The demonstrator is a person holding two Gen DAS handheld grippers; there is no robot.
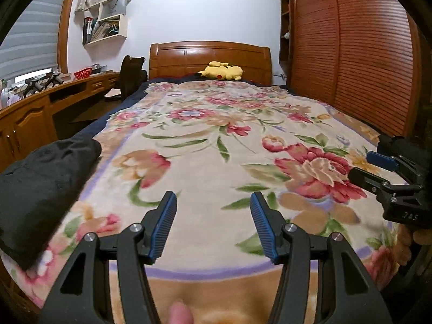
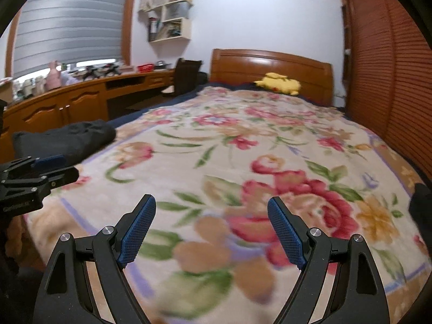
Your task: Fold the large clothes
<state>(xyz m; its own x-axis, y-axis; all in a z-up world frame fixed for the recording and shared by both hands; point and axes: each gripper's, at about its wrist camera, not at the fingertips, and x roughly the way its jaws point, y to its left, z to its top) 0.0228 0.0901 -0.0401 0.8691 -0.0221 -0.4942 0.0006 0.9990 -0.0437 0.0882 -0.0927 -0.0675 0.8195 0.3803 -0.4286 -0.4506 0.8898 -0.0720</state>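
A dark, folded garment [image 1: 46, 181] lies on the left edge of the bed's floral blanket [image 1: 205, 135]; the right wrist view shows this garment [image 2: 67, 137] at mid-left. My left gripper [image 1: 213, 199] hovers over the blanket near the foot of the bed, open, with nothing between its blue pads. To its right, my right gripper [image 2: 212, 208] also stands open and empty above the blanket [image 2: 243, 148]. Each gripper shows in the other's view: the right gripper [image 1: 370, 168] at the right edge, the left gripper [image 2: 64, 167] at the left edge. Neither touches the garment.
A yellow plush toy [image 1: 221, 71] lies by the wooden headboard [image 1: 210, 54]. A wooden desk [image 1: 32, 113] and a chair [image 1: 131, 75] stand left of the bed, a slatted wardrobe [image 1: 351, 54] right. Something dark [image 2: 421, 210] sits at the bed's right edge. A fingertip [image 1: 179, 313] shows below.
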